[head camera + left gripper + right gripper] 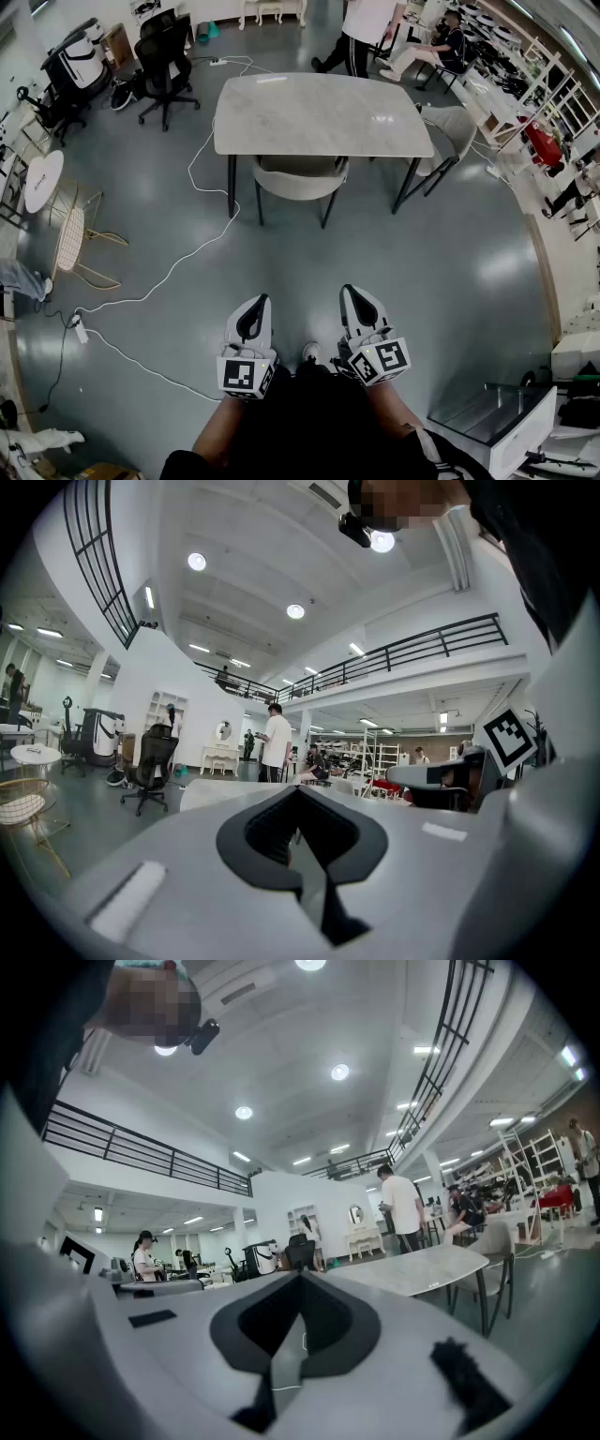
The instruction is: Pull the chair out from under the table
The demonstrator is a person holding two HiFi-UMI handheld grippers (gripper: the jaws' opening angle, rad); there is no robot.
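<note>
A grey marble-topped table [319,114] on black legs stands ahead in the head view. A light grey chair [298,178] is tucked under its near edge, only the curved back and dark legs showing. My left gripper [255,306] and right gripper [351,296] are held side by side close to my body, well short of the chair, both shut and empty. The right gripper view shows the table [422,1267] off to the right past the shut jaws. The left gripper view catches a pale edge of the table [208,792] behind the jaws.
A white cable [178,262] snakes across the floor from the table to a power strip at left. A wire chair [73,239] and black office chair [167,58] stand at left. A second grey chair [452,131] sits at the table's right. People stand beyond the table.
</note>
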